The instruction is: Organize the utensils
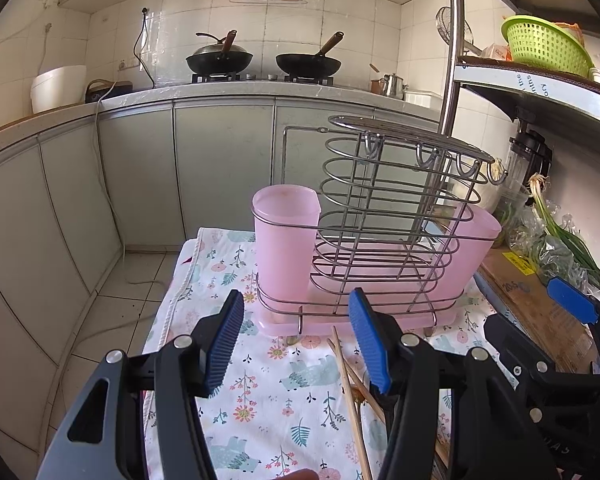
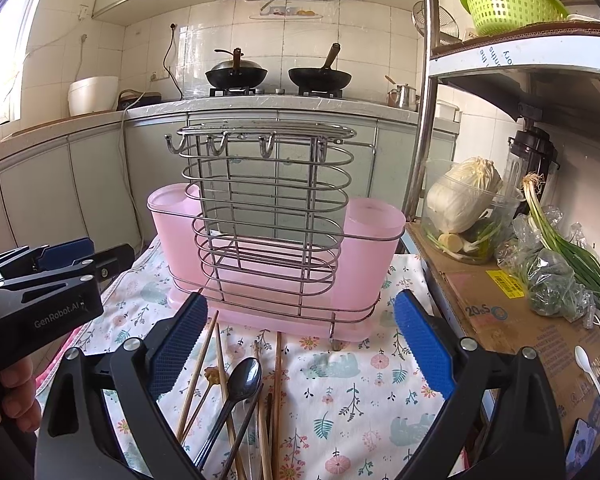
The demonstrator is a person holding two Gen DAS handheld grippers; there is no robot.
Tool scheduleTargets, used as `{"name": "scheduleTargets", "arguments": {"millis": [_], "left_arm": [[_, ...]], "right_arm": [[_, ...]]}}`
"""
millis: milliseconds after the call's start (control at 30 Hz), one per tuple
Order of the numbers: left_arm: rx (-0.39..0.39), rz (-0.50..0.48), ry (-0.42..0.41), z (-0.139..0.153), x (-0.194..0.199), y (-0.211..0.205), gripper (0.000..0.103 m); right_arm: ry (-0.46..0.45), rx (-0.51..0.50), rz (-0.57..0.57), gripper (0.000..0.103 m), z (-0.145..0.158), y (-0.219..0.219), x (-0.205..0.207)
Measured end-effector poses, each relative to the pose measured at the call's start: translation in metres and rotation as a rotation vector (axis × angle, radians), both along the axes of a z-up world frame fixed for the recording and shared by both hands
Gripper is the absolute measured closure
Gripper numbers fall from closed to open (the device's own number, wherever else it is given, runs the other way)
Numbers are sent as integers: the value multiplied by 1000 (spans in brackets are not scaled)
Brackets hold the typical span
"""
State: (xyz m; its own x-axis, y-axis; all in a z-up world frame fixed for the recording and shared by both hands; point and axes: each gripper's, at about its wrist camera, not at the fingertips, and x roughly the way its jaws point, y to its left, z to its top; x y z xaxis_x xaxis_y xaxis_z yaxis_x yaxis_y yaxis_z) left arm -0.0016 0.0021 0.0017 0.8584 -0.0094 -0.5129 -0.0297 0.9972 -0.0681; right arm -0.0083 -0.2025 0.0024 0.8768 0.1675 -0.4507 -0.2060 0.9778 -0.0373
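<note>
One spoon (image 2: 242,376), several chopsticks (image 2: 276,392), two pink cups (image 2: 374,248).

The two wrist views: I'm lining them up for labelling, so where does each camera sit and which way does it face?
Left wrist: on the left gripper, facing the pink plastic and wire utensil rack; open jaws, right gripper at right.
Right wrist: on the right gripper, facing the rack squarely above the dark metal spoon and wooden chopsticks; open jaws, left gripper, hand.
Shared: rack, floral cloth, chopsticks, stove.
</note>
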Motion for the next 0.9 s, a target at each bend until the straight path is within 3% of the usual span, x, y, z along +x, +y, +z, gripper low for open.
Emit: {"name": "scheduleTargets", "arguments": {"millis": [900], "left_arm": [[-5, 9, -12, 8, -4, 6, 49]], "right_arm": [[-18, -9, 2, 8, 5, 3, -5]]}}
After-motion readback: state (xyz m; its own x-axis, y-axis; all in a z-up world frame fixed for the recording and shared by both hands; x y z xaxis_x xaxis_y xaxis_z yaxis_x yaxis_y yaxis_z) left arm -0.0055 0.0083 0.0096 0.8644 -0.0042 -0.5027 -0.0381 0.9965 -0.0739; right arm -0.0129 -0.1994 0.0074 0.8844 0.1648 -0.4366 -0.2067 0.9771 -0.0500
